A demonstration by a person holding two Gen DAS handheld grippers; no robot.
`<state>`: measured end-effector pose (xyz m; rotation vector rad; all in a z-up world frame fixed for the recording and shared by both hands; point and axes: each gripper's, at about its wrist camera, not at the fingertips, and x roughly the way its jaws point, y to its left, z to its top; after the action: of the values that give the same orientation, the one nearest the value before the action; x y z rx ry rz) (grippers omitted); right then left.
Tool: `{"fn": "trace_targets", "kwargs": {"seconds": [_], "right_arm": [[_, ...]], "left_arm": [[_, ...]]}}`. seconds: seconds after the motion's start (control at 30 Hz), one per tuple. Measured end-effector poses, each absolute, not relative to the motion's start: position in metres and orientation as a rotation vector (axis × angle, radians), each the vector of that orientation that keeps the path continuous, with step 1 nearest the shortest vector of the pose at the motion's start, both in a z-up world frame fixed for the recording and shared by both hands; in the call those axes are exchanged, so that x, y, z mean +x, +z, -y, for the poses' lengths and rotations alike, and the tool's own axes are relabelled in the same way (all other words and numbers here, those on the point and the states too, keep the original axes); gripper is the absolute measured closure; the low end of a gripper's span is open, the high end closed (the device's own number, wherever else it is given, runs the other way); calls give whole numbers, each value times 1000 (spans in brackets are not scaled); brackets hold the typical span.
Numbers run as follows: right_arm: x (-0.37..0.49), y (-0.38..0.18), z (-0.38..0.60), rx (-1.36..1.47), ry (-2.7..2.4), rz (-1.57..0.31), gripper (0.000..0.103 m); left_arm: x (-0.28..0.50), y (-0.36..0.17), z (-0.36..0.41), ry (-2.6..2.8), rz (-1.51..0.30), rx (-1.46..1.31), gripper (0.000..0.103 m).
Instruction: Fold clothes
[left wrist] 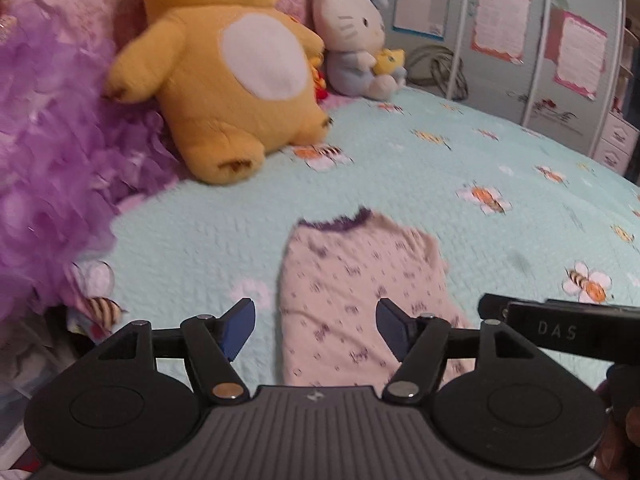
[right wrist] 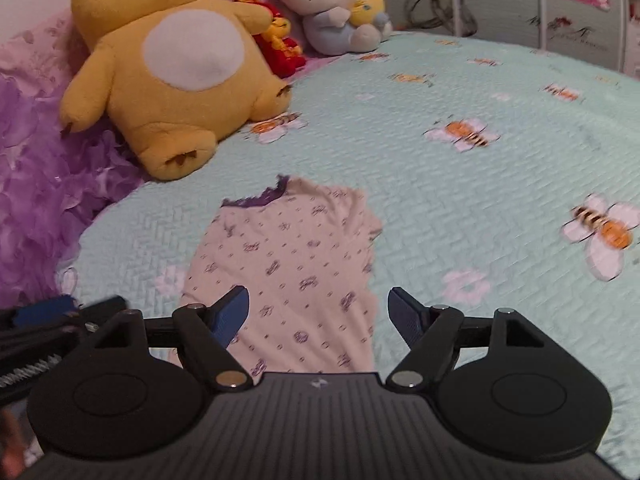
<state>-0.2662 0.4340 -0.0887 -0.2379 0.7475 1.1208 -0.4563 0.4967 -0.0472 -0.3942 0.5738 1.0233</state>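
- Bedspread, pale green and quilted with a bee-and-flower print, stretches ahead of both pairs of fingers and fills most of each view.
- Purple ruffled fabric is heaped far to the left of the fingers, at the bedspread's edge.
- Yellow plush toy with a white belly sits well beyond the fingers, up and to the left, with a white cat plush farther back to its right.
- Pink shirt, dotted with small purple motifs and trimmed purple at the neckline, lies flat on the bedspread in a narrow folded shape, neckline pointing away from the fingers.
- Left gripper hovers over the shirt's near end, its 2 blue-padded fingers spread wide and holding nothing.
- Right gripper hovers likewise above the shirt's near part, fingers spread apart and empty; the shirt's right edge falls between them.
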Motion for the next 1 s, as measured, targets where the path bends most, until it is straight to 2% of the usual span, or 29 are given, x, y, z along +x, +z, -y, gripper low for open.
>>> {"fn": "trace_targets", "kwargs": {"seconds": [0.4, 0.53, 1.0], "right_arm": [[-283, -66, -411, -262, 1086, -758, 26], [-289, -61, -398, -263, 1087, -738, 26], [-298, -54, -389, -274, 1093, -712, 26]], "left_arm": [[-466, -22, -470, 1061, -573, -388, 32], [-465, -20, -460, 1047, -576, -376, 29], [-462, -16, -450, 1031, -589, -351, 28]]}}
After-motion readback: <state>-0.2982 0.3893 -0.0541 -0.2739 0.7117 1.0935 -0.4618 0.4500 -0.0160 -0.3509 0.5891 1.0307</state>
